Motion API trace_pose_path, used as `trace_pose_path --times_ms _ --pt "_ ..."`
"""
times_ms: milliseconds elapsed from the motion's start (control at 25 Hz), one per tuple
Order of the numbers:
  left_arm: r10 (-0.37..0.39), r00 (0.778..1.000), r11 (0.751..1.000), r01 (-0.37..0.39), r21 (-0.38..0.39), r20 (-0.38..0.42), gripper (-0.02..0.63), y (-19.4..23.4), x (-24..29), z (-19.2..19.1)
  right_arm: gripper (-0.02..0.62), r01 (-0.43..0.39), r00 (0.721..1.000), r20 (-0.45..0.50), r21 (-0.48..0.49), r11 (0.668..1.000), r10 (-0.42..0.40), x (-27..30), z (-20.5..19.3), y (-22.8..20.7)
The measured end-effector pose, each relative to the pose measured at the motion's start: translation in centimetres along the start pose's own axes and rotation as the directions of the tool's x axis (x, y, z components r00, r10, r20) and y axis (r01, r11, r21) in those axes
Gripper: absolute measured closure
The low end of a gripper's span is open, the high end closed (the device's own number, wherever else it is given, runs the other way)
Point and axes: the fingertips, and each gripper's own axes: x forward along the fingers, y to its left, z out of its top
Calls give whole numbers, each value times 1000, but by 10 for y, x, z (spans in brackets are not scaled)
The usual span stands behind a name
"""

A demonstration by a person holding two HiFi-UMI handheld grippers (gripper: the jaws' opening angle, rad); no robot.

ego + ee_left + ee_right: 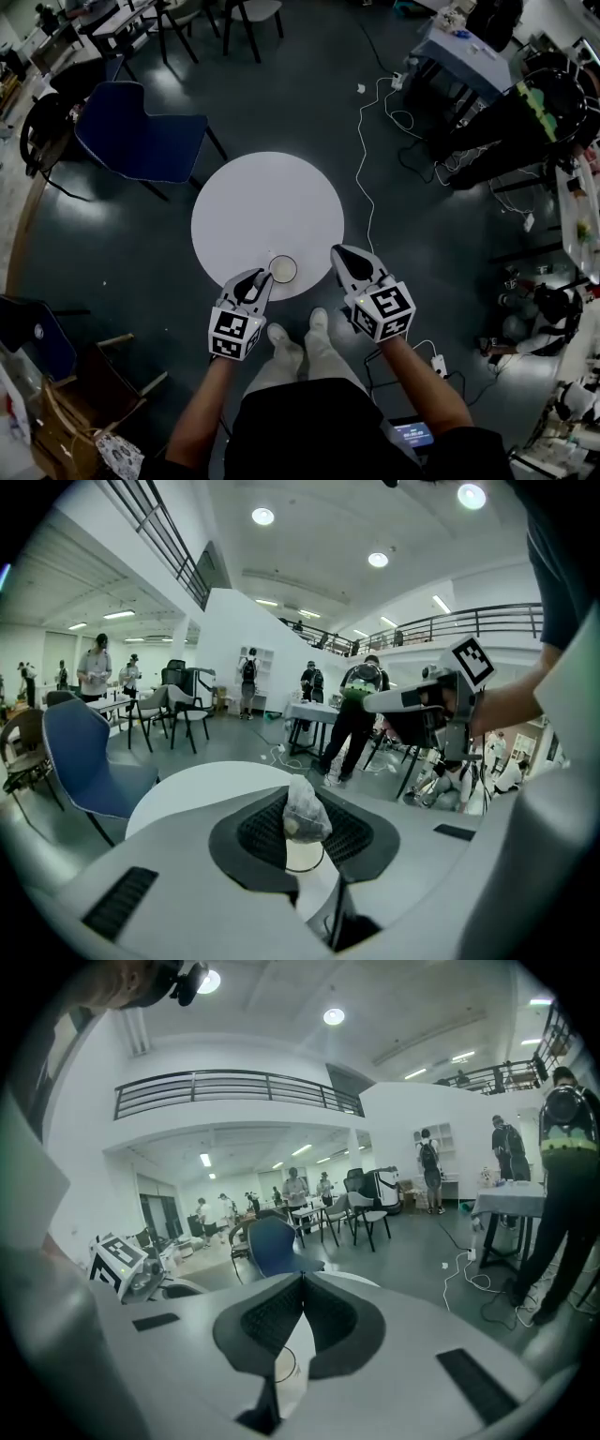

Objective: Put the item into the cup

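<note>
Presently, the left gripper pinches the wrapped item just above the cup at the near edge of the round table. The right gripper is closed and empty. A blue chair stands beyond.

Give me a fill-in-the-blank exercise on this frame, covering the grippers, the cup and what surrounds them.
1. The left gripper is shut on a small wrapped item, while the right gripper is shut and holds ____.
2. The cup stands on a round ____ table.
3. The chair beside the table has a ____ seat.

Missing words: nothing; white; blue.
</note>
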Motion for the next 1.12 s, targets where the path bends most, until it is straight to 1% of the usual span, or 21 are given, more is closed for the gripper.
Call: trace_pose_path --times_ms 120,360,560,680,1000,1120 --pt "-24 999 999 25 37 -41 532 0 20 -9 578 9 1000 -23 10 1000 -8 7 -8 -9" --pt "-29 994 997 36 63 -105 532 12 56 -35 578 26 998 -52 15 1000 -25 10 -24 -23" --pt "-66 984 992 83 93 -166 532 14 86 -54 578 60 995 -86 39 997 -56 9 -41 -36" --pt "-80 980 990 99 105 -180 532 12 98 -61 578 70 992 -105 48 996 -65 7 -53 -40" --pt "-84 977 990 104 94 -196 532 5 120 -82 578 86 989 -126 58 995 -78 -6 -77 -55" --pt "-81 978 990 101 97 -190 503 6 121 -83 578 86 989 -128 61 994 -77 -5 -79 -54"
